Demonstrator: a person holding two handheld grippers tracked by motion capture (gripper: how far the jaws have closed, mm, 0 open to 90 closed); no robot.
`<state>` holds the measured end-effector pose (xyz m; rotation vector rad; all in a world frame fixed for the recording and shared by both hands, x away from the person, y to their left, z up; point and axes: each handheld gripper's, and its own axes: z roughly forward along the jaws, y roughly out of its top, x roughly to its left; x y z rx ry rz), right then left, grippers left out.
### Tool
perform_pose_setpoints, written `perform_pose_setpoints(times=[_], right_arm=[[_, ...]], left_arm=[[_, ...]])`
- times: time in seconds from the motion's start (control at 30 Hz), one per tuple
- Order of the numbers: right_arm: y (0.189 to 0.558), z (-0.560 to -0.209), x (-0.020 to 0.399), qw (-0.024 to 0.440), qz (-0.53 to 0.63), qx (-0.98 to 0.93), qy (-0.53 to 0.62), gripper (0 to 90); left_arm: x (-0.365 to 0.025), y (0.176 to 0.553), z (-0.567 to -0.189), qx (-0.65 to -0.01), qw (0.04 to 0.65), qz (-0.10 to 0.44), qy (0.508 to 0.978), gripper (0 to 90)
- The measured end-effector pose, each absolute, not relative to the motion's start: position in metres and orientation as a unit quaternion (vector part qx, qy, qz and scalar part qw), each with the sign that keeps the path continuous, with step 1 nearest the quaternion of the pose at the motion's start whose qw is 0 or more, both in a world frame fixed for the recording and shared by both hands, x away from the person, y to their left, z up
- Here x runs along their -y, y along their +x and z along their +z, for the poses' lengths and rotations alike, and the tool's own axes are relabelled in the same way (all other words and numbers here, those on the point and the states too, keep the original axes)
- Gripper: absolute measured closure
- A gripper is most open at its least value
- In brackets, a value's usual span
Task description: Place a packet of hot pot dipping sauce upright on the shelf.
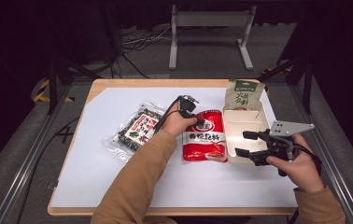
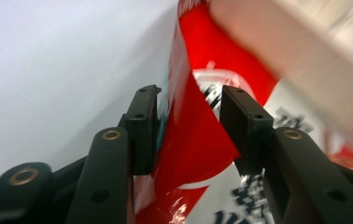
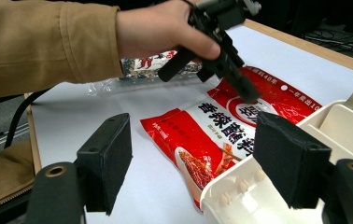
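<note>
My right gripper (image 1: 245, 143) hovers nearest me, jaws wide and unladen, over the cream tray (image 1: 244, 122).

Detail, left to right from that tray: a dark seaweed packet (image 1: 137, 128) lies well left of it on the white mat (image 1: 95, 154); my left gripper (image 1: 196, 120) bears down on the upper edge of the red snack bag (image 1: 205, 136), which lies flat just beside the tray's left wall, a raised fold of it between my part-closed jaws, though whether the pads pinch it I cannot tell; a green pouch (image 1: 243, 94) leans at the tray's far end.

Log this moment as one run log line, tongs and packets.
left tongs: astride raised edge of red packet, grip unclear | right tongs: open, at white tray | seaweed packet: on table
</note>
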<state>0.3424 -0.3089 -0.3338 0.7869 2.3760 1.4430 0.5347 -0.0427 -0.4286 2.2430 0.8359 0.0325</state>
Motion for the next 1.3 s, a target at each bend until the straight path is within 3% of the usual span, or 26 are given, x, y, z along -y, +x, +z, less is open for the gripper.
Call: perform_pose_setpoints(times=[0.07, 0.23, 0.37, 0.9, 1.3], right_arm=[[0.342, -0.333, 0.310, 0.127, 0.496, -0.815, 0.271, 28.8], [0.343, -0.334, 0.311, 0.126, 0.497, -0.815, 0.271, 28.8], [0.343, -0.334, 0.312, 0.128, 0.497, -0.814, 0.273, 29.0], [0.344, -0.329, 0.312, 0.135, 0.482, -0.824, 0.268, 39.2], [0.339, -0.323, 0.313, 0.137, 0.477, -0.828, 0.261, 44.7]], left_arm=[[0.044, 0.535, -0.430, -0.324, 0.359, 0.023, 0.875, 61.6], [0.041, 0.537, -0.431, -0.328, 0.346, 0.041, 0.878, 82.7], [0.038, 0.535, -0.428, -0.329, 0.344, 0.053, 0.878, 87.5], [0.002, 0.502, -0.374, -0.296, 0.407, 0.052, 0.863, 88.8], [-0.021, 0.443, -0.326, -0.224, 0.476, 0.064, 0.848, 88.8]])
